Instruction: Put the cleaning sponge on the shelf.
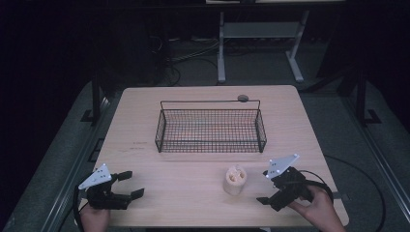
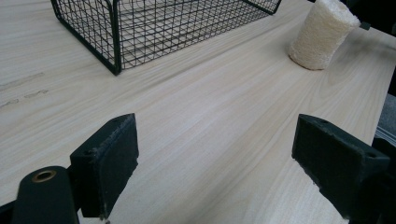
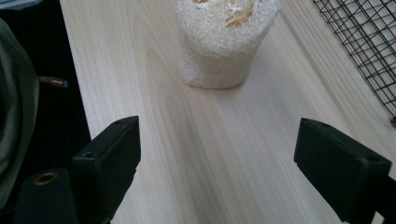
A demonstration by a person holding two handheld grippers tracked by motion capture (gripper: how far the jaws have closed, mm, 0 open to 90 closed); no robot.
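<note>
Left hand-held gripper [image 1: 130, 184]: rests at the near left corner of the table [image 1: 145, 125], held by a hand [image 1: 93, 217] that comes in from the bottom edge. Its jaws stand wide apart with bare wood between them, clamped on nothing. A grey three-cornered plate sits on its top.

Wire basket [image 1: 211, 143]: a black mesh container, rectangular and shallow, standing in the middle of the table toward the far side. In the high view its inside looks bare, with the table's wood showing through the mesh floor. A thin wire handle rises along its far long side. In the left gripper view the basket's near corner [image 2: 114, 56] lies ahead and to the left of the jaws.

Loofah piece [image 1: 235, 180]: a pale, fibrous cylinder standing upright on the table, outside the basket and nearer the person than its front wall, toward the basket's right end. Its top is open and shows hollow chambers. It stands just left of the right hand-held gripper, apart from it.

Right hand-held gripper [image 1: 265, 186]: near the table's near right corner, held by a hand [image 1: 316, 208], pointing left toward the loofah piece. Its jaws are spread wide and hold nothing. In the right gripper view the loofah piece [image 3: 224, 42] stands ahead of the gap, untouched, with the basket's mesh [image 3: 364, 42] at the upper right.
</note>
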